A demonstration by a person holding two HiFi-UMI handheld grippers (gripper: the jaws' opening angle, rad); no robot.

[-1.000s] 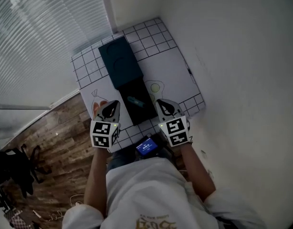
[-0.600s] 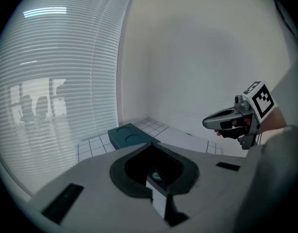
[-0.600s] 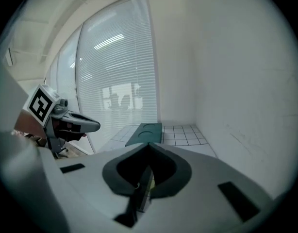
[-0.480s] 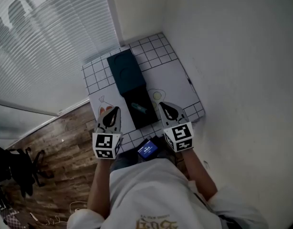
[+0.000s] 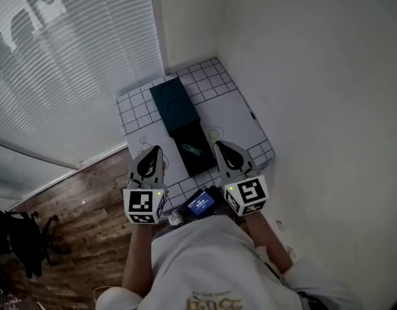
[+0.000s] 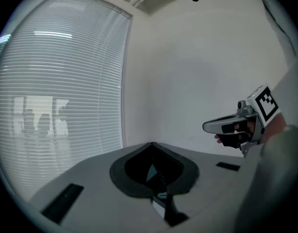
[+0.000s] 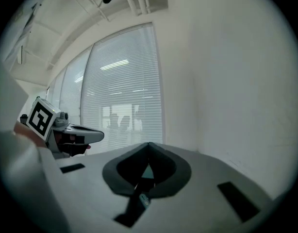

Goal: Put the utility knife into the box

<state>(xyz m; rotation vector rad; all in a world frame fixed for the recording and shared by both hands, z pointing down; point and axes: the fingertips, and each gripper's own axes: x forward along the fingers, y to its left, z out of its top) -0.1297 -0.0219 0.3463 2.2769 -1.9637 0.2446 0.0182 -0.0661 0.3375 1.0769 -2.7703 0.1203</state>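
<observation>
The black box [image 5: 200, 159] lies open on the white gridded table mat [image 5: 234, 112], its dark teal lid [image 5: 174, 105] folded back toward the window. A small teal utility knife [image 5: 191, 149] rests inside it. My left gripper [image 5: 153, 150] hangs shut and empty above the table's near left edge, left of the box. To the box's right, my right gripper [image 5: 220, 145] is held at the same height, also shut and empty. The left gripper view shows its shut jaw tips [image 6: 151, 143] and the right gripper [image 6: 222, 126] against the wall. The right gripper view shows its jaw tips [image 7: 149, 143] and the left gripper [image 7: 93, 135].
Window blinds [image 5: 63, 76] fill the left side and a white wall [image 5: 328, 95] runs along the table's right edge. A device with a blue screen [image 5: 200, 203] sits at the person's waist. Wooden floor [image 5: 82, 218] and a dark chair [image 5: 17, 237] lie lower left.
Both grippers have risen off the table toward the camera and tipped nearer to level. The box and the knife have stayed in place.
</observation>
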